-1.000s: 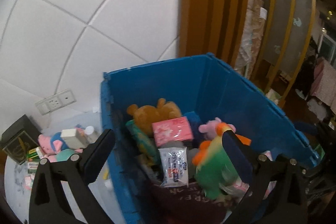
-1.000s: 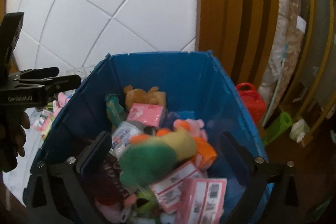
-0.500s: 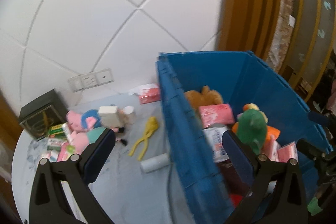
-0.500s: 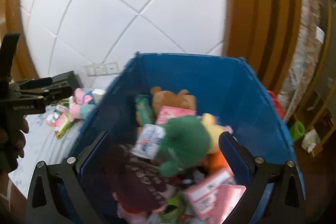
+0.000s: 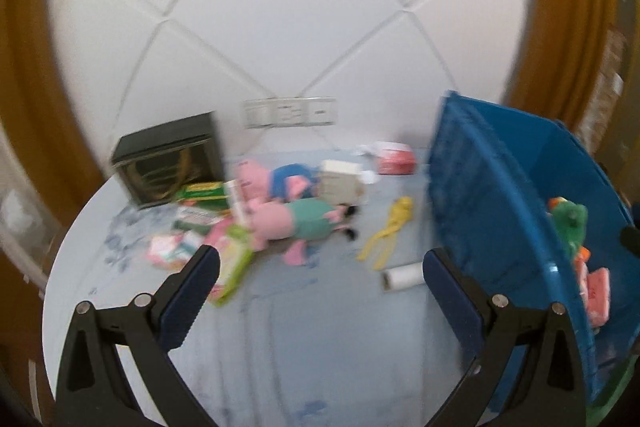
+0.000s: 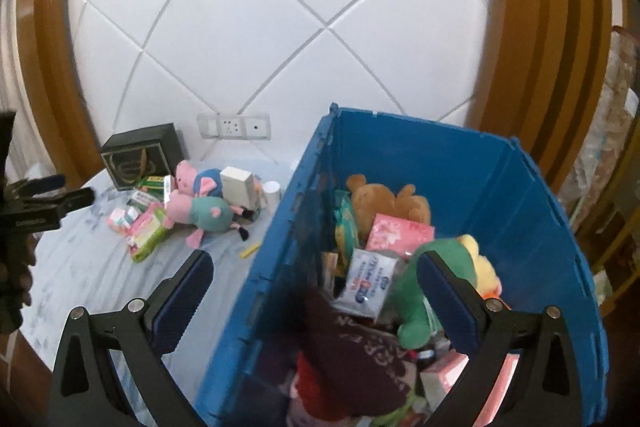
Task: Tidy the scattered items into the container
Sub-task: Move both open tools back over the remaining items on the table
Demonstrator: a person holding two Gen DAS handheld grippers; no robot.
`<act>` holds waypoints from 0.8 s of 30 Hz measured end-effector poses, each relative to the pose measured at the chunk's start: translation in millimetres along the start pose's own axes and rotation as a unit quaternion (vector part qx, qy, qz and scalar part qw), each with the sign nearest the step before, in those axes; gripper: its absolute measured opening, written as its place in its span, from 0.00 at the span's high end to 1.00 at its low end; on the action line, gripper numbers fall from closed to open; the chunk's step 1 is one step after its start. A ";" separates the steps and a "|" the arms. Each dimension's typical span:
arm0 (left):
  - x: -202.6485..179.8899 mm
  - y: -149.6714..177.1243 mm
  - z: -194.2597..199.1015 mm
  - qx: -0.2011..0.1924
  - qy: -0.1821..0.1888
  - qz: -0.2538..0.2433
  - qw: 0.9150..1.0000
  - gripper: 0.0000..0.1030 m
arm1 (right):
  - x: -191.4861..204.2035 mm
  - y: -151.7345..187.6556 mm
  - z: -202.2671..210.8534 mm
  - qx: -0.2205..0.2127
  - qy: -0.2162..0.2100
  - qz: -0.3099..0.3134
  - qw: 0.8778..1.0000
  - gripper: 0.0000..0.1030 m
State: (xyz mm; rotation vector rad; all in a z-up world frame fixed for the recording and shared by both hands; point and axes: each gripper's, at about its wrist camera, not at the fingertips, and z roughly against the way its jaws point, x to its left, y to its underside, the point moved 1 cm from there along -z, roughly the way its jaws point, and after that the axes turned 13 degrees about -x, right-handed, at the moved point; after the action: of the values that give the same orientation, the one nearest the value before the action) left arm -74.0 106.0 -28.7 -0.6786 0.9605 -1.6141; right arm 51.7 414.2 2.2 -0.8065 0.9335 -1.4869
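Above the table's near edge, my left gripper (image 5: pixel 320 263) stood wide, nothing between its fingers, with bare tabletop (image 5: pixel 280 339) beneath it. My right gripper (image 6: pixel 312 267) was just as wide and held nothing, straddling the left wall of the blue bin (image 6: pixel 540 211), one finger over the table and the other over the bin's load.

Just past the left gripper's right finger lay a small white roll (image 5: pixel 401 275), near the bin's wall, and beyond it a yellow clip (image 5: pixel 390 229). Past its left finger a green packet (image 5: pixel 232 267) rested against a pink pig in a teal dress (image 5: pixel 296 223). A second pig in blue (image 6: pixel 200 181) lay behind it, with a white box (image 6: pixel 238 183) touching it and small packets (image 6: pixel 136 211) to their left. A black box (image 6: pixel 140 159) stood at the table's far left edge by the wall, and a red pack (image 5: pixel 394 159) lay at the far edge beside the bin.

Inside the bin, the green plush (image 6: pixel 432 279) lay under the right gripper's right finger, with a brown bear (image 6: pixel 384 199) at the back, a pink pack (image 6: pixel 400 233) and a white pouch (image 6: pixel 370 281).
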 end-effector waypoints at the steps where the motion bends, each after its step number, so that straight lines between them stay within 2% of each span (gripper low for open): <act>1: 16.2 1.4 1.9 0.000 -0.009 0.006 1.000 0.00 | 4.5 -1.4 0.0 -0.001 0.006 -0.001 1.000 0.00; 8: 128.7 13.8 13.7 0.001 -0.084 0.028 0.996 0.00 | 34.9 -2.8 -3.8 0.000 0.028 0.001 1.000 0.00; 16: 251.3 37.4 12.7 0.026 -0.157 0.028 0.987 0.00 | 50.6 -1.1 -15.3 -0.009 0.059 0.008 0.998 0.00; 20: 300.9 46.6 19.4 0.032 -0.177 0.026 0.983 0.00 | 52.7 -11.7 -15.9 -0.015 0.066 0.005 0.998 0.00; 24: 319.6 48.1 10.7 0.045 -0.177 0.004 0.983 0.00 | 70.7 -27.7 -22.2 -0.013 0.048 0.036 0.998 0.00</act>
State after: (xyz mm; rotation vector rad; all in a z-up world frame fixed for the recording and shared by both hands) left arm -120.9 -209.8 -80.4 -0.8630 0.6255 -1.4579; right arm 11.3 347.6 15.8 -0.7170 1.0461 -1.4636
